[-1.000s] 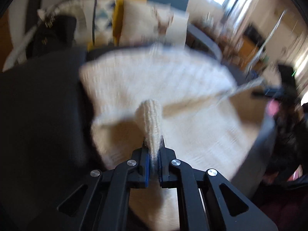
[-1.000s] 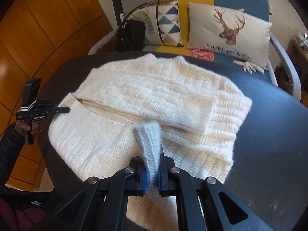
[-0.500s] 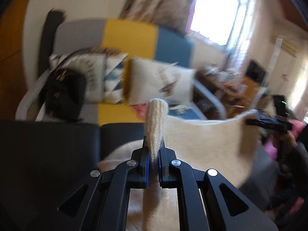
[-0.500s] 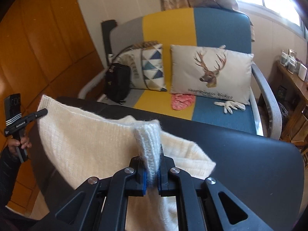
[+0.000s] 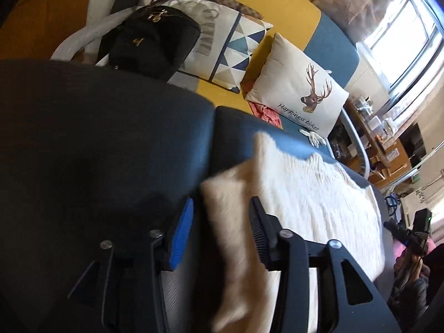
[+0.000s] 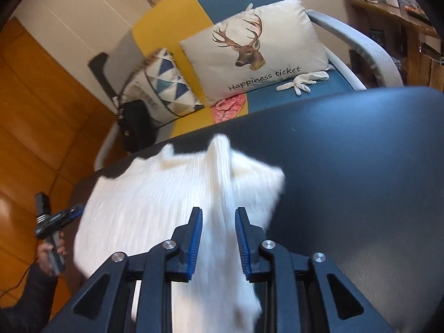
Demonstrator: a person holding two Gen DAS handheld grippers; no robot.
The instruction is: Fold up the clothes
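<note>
Cream sweater (image 5: 313,208) lies folded on the dark tabletop (image 5: 97,138), near its far edge. Left tongs (image 5: 219,222) opening, jaws well apart, a blurred sweater edge loose between them, pads not pressing it. Right tongs (image 6: 217,224) also opening, a raised fold of sweater (image 6: 155,211) between the blue pads (image 6: 195,238), no clamp. Behind the tabletop: sofa (image 6: 172,27) with deer pillow (image 6: 255,52), black bag (image 5: 149,44), white glove (image 6: 304,82).
</note>
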